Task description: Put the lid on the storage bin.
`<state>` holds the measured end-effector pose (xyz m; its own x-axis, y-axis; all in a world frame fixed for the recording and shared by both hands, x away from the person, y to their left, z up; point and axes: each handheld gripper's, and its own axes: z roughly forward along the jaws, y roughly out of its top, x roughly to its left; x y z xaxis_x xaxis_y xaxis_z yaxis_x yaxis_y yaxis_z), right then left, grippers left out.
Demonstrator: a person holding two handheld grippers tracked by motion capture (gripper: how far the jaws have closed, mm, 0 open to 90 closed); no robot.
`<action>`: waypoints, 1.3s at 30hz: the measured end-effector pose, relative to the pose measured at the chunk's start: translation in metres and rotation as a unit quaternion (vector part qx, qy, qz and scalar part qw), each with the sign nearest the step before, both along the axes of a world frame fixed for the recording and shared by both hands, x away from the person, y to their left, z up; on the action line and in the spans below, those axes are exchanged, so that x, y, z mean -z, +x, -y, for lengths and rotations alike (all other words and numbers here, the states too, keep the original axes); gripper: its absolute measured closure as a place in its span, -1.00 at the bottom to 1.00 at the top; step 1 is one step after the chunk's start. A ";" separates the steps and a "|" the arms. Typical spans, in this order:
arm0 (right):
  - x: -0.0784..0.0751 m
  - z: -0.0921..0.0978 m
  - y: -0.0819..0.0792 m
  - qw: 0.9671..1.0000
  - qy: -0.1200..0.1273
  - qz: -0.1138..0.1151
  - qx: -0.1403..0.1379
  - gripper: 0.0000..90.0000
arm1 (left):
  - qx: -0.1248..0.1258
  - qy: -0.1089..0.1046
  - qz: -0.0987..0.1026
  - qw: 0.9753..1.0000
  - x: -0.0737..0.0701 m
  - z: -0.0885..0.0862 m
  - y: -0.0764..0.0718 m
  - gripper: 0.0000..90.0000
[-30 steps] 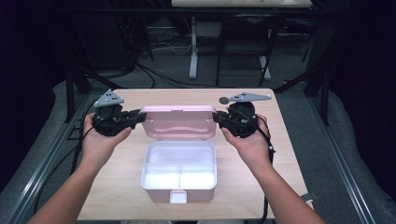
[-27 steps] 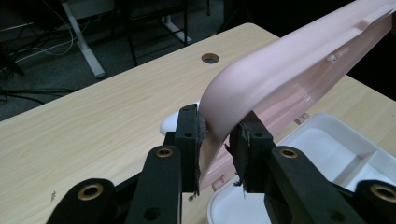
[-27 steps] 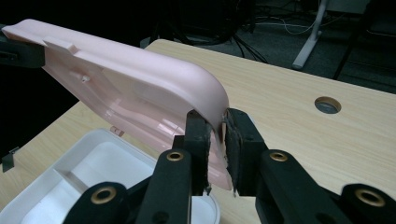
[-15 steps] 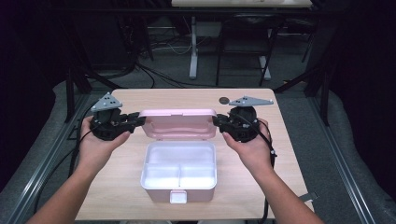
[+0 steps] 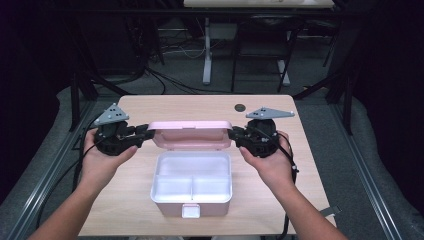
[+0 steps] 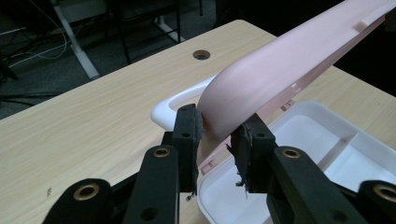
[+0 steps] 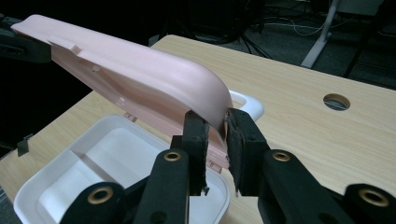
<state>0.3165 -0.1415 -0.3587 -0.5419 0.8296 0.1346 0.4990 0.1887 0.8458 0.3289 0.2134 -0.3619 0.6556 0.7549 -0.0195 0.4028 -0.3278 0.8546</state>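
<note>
Here, a person at a wooden table (image 5: 150, 105) holds a pink lid (image 5: 191, 134) between two grippers. The left gripper (image 5: 146, 134) is clamped on the lid's left end, the right gripper (image 5: 234, 135) on its right end. The lid hangs tilted above the far edge of a white box (image 5: 191, 184), which sits open on the table with dividers inside. A round hole (image 5: 240, 106) lies in the table beyond the right gripper.

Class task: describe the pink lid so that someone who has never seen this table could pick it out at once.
On the wooden table stands a white box with compartments. Along its far edge the lid stands raised, pinched at each end by the left gripper and right gripper. It is the one pink, curved thing.
</note>
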 end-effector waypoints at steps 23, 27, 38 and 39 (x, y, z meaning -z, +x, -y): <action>0.008 0.002 -0.019 1.000 0.000 0.003 -0.016 0.70 | 0.014 -0.004 0.001 1.000 0.009 -0.007 -0.020 0.62; 0.010 0.001 -0.023 1.000 -0.002 0.006 -0.012 0.70 | 0.017 -0.002 0.001 1.000 0.011 -0.008 -0.025 0.62; 0.014 0.002 -0.033 1.000 -0.003 0.007 -0.021 0.69 | 0.025 -0.002 -0.001 1.000 0.019 -0.011 -0.038 0.62; 0.015 0.002 -0.034 1.000 -0.005 0.008 -0.017 0.69 | 0.025 -0.002 0.000 1.000 0.020 -0.011 -0.039 0.62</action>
